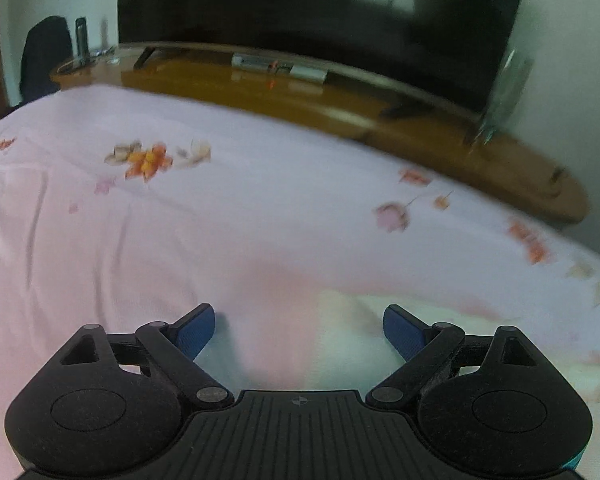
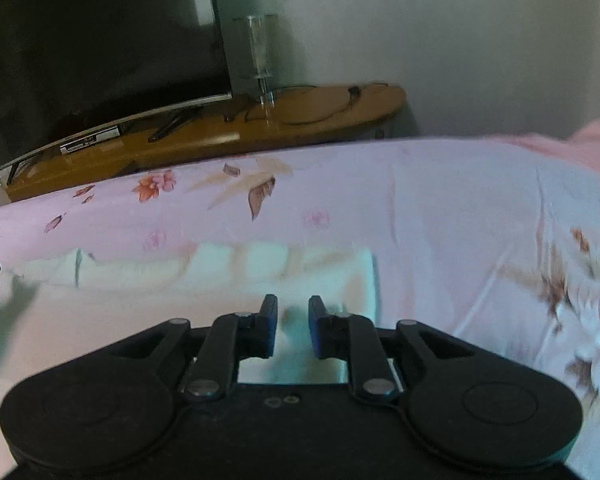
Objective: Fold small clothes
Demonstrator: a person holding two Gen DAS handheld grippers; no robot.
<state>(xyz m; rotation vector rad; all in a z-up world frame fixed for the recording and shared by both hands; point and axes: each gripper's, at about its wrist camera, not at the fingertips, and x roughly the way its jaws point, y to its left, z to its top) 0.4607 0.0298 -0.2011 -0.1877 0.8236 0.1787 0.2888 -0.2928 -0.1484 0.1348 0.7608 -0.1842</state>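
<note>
Right now your pale garment (image 2: 260,268) lies flat on the bed (image 2: 440,200), stretched sideways just ahead of the right gripper (image 2: 293,312). Its jaws stand narrow with a slim gap, cloth beneath them but nothing visibly pinched. If they drag, the fold could slide open or the flowered sheet bunch up with it. Your left gripper (image 1: 299,320) hangs wide and empty over the garment's blurred end. Beyond the bed's far edge sits a wooden TV stand (image 2: 320,120) carrying a glass vase (image 2: 260,56); bare sheet lies right.
</note>
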